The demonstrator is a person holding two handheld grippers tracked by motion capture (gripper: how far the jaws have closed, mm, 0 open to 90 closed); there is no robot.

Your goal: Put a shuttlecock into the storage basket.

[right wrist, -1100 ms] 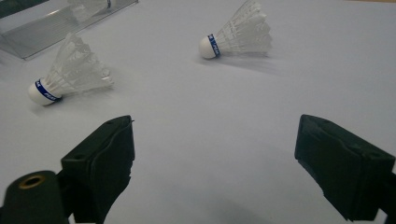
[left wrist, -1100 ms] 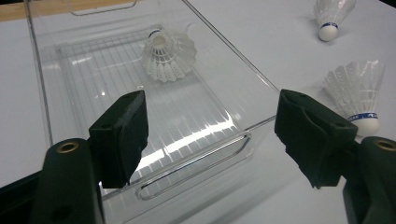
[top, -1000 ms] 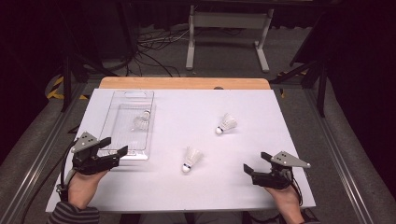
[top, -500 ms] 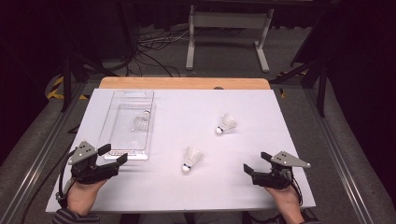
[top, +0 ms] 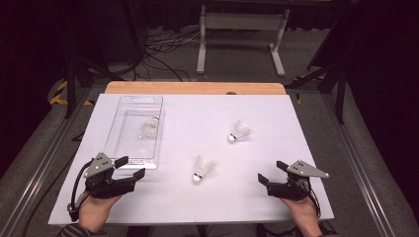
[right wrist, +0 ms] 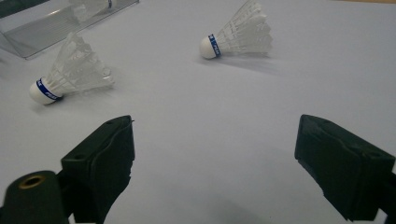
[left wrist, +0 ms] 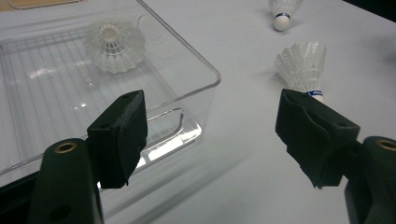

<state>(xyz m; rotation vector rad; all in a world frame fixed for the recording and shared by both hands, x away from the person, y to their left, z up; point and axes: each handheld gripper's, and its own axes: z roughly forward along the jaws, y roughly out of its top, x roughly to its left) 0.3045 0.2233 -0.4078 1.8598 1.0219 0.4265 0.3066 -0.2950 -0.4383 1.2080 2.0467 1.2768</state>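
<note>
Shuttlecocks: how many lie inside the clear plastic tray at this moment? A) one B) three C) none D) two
A: one shuttlecock lies inside the clear tray, while the other two shuttlecocks lie on the white table sheet outside it.

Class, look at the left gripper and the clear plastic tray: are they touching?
Cannot tell. In the high view the left gripper overlaps the near edge of the clear tray; the left gripper view shows its jaws open, one over the tray's rim, with no plain contact or gap.
</note>
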